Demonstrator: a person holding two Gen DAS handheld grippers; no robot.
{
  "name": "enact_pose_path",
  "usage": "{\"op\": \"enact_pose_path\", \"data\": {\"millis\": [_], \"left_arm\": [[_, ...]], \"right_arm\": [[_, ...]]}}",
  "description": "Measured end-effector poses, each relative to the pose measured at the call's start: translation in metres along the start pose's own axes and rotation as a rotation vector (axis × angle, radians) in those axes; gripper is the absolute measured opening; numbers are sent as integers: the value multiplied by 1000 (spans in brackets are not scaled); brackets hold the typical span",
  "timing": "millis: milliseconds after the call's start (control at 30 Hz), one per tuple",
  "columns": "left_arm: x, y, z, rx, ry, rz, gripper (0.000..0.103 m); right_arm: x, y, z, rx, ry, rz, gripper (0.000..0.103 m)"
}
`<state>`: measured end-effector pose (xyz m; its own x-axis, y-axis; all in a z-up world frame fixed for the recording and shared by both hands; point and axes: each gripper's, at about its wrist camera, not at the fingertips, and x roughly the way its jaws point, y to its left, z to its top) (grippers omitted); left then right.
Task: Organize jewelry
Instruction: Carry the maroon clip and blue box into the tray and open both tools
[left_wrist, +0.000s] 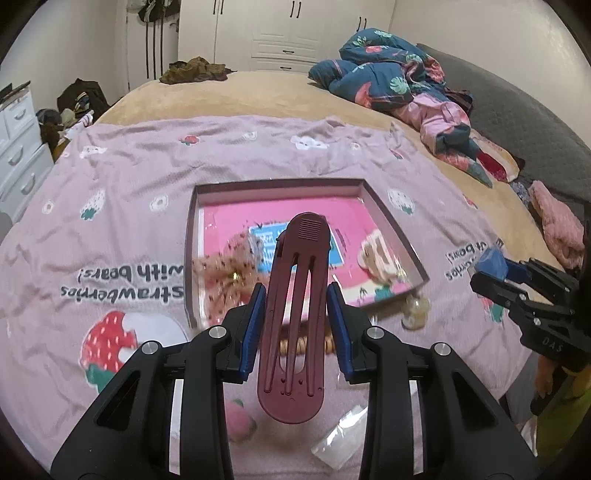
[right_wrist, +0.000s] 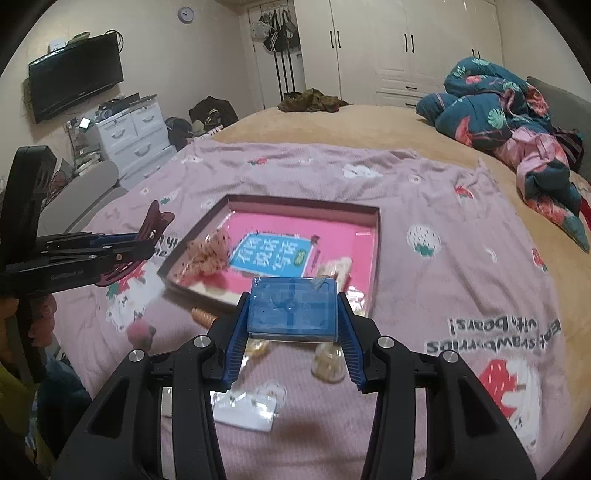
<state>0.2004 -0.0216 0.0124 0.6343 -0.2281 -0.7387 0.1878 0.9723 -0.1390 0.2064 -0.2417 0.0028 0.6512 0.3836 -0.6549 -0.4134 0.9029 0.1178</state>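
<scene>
1. Left claw (left_wrist: 295, 317) is clamped on the maroon hair clip (left_wrist: 295, 317), held above the near edge of the tray (left_wrist: 391, 225) on the bed.
2. Right claw (right_wrist: 293, 325) grips the blue box (right_wrist: 293, 308), also just short of the tray.
3. Carry the clip forward over bare pink tray floor, clear of the mesh bow (left_wrist: 225, 273).
4. Lower first, then release; keep the claws well apart.

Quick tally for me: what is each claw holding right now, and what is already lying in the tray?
Held hair clips: 1, dark red hair clip in left claw
Held boxes: 1, blue box in right claw
In tray: 2, mesh bow, beige clip
Total: 4
</scene>
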Motion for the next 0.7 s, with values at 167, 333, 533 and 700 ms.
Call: {"op": "enact_pose_path", "data": {"millis": [167, 333, 533, 700], "left_arm": [[13, 9, 18, -9, 0, 6, 26], [30, 13, 35, -14, 5, 10, 26], [53, 15, 49, -8, 18, 10, 26], [73, 19, 56, -7, 43, 8, 26]], "right_arm": [[12, 1, 12, -7, -7, 4, 44], [26, 1, 23, -10, -7, 9, 44], [47, 1, 33, -13, 6, 14, 44], [65, 3, 37, -16, 27, 28, 44]]}}
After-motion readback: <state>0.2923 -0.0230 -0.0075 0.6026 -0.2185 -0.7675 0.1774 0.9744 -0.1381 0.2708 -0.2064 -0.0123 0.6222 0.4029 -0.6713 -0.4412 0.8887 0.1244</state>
